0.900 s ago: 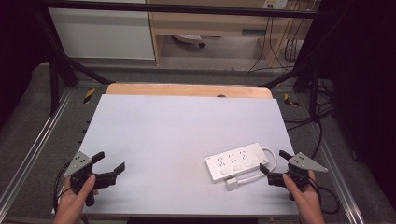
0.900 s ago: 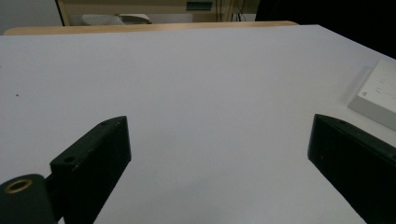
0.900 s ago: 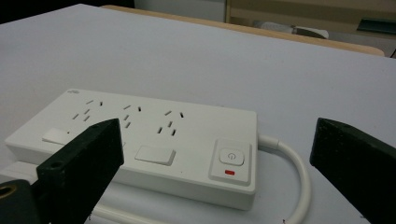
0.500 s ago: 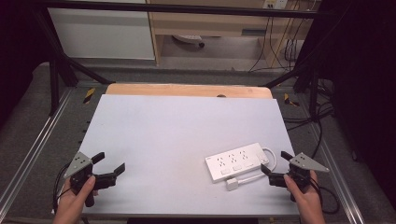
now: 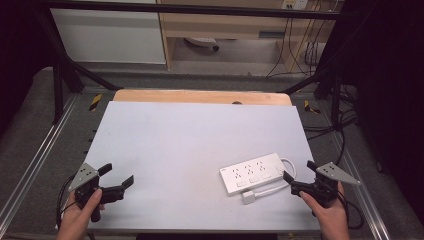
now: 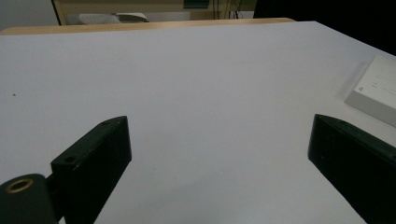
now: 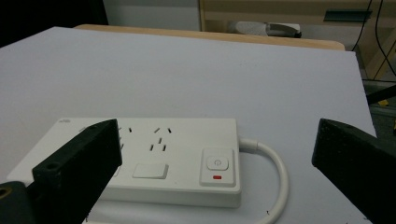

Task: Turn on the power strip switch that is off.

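No brand name can be read on the white power strip [image 5: 253, 173]; a small grey mark sits at one corner in the right gripper view, too small to make out. Its top carries socket holes, a blank white rocker, and a square button w/ a power symbol [image 7: 216, 163] above a small red bar.

Left hand [image 5: 80, 215] comes in from the bottom-left corner of the high view, wrapped round the left gripper [image 5: 119, 177], which points up and to the right across the table [image 5: 190, 130], low over the near-left edge. Jaws stand wide apart w/ nothing between them; the left gripper view shows bare white surface in the gap and a corner of the strip far off to the right.

Right hand [image 5: 327, 215] comes in at bottom right, holding the right gripper [image 5: 298, 177] pointed left toward the strip's cable end, just beside it, not touching as far as can be told. Its jaws are spread wide too, gripping nothing; the strip lies ahead of them.

The strip lies flat, sockets up, on the near-right part of the table. Long axis runs diagonal in the high view, from near-left up to far-right. White cable [image 5: 287, 167] leaves the far-right end, loops back toward the near edge and ends in a white plug [image 5: 248, 197] just beside the strip's near long side.
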Demonstrator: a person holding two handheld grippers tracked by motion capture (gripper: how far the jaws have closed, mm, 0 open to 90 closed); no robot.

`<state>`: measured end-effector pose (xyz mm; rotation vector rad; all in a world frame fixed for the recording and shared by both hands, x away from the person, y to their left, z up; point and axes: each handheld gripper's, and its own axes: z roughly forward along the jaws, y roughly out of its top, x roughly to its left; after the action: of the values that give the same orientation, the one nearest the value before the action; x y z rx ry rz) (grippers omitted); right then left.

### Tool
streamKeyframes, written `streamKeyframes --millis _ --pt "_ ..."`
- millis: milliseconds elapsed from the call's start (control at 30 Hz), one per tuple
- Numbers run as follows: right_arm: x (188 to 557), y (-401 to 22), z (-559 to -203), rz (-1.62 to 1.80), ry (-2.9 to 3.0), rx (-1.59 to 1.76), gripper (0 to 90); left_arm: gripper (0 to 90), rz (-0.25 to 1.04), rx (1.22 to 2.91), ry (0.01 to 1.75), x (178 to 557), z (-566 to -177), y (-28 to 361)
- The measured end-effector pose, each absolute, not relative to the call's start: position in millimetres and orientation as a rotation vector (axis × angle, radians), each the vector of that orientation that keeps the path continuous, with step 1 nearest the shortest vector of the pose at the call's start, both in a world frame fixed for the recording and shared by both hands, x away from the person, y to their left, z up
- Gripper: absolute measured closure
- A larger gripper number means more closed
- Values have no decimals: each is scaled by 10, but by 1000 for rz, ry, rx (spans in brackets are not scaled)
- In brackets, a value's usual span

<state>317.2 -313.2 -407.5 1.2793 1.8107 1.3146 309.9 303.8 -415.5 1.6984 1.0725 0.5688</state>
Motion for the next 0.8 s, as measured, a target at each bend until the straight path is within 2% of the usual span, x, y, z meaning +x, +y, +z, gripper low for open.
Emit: streamKeyframes --millis 800 --pt "3053 -3102 -3747 1360 1758 1199 25 62 559 1704 1067 3098 -4166 3029"
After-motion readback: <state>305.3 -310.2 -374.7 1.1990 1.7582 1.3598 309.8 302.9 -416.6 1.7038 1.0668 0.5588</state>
